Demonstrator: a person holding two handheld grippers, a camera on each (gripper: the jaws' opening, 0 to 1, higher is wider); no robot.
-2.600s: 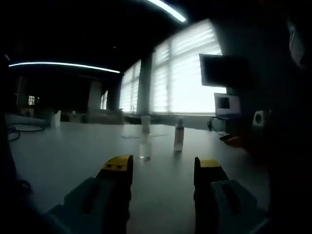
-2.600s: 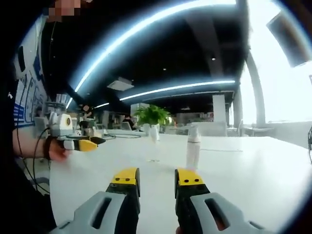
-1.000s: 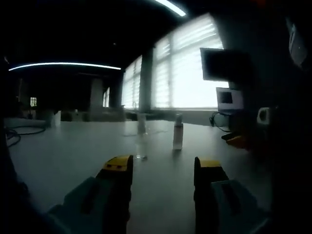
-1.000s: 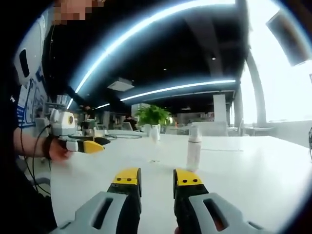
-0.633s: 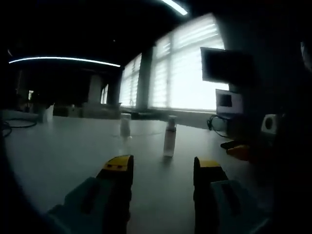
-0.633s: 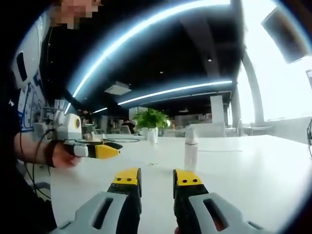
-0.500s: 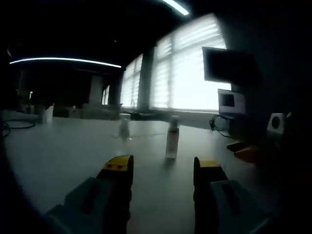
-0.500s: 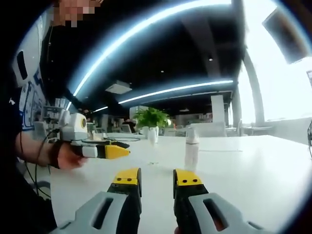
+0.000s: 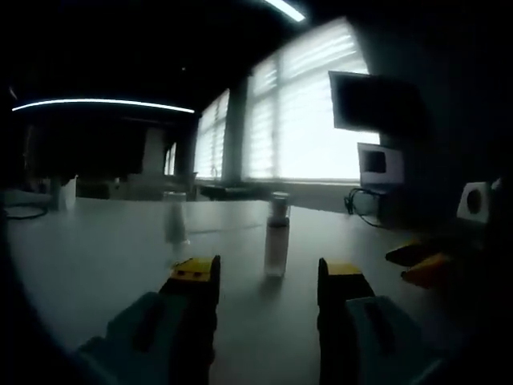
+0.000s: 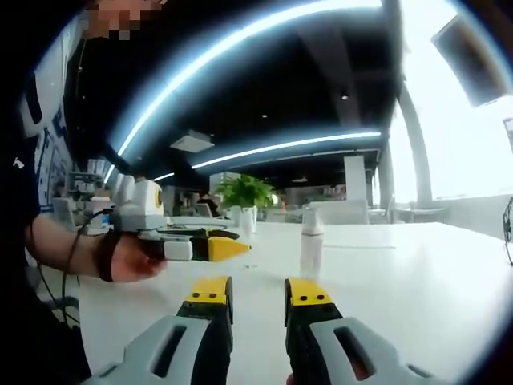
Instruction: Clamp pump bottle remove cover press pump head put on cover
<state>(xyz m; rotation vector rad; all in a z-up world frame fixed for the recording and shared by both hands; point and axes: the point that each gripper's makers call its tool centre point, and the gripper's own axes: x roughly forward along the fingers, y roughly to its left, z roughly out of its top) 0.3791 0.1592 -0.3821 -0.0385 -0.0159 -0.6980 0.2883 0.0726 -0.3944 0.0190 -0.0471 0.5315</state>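
Open-plan office: strip lights [image 10: 264, 148], blinds [image 9: 309, 120], monitor [image 9: 373, 100], plant [image 10: 244, 192].

Both grippers, left [image 9: 267, 277] and right [image 10: 259, 293], hover with jaws parted.

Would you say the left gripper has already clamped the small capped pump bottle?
No, the pump bottle stands free on the table, beyond the open left gripper.

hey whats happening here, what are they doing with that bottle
A person holds a gripper in each hand over a white table. A small pump bottle stands upright on it with its cover on, and neither gripper touches it. The left gripper has its jaws open and the bottle lines up in the gap ahead of them. The right gripper hangs low over the table, empty, jaws slightly apart. A second small clear bottle stands off to one side.
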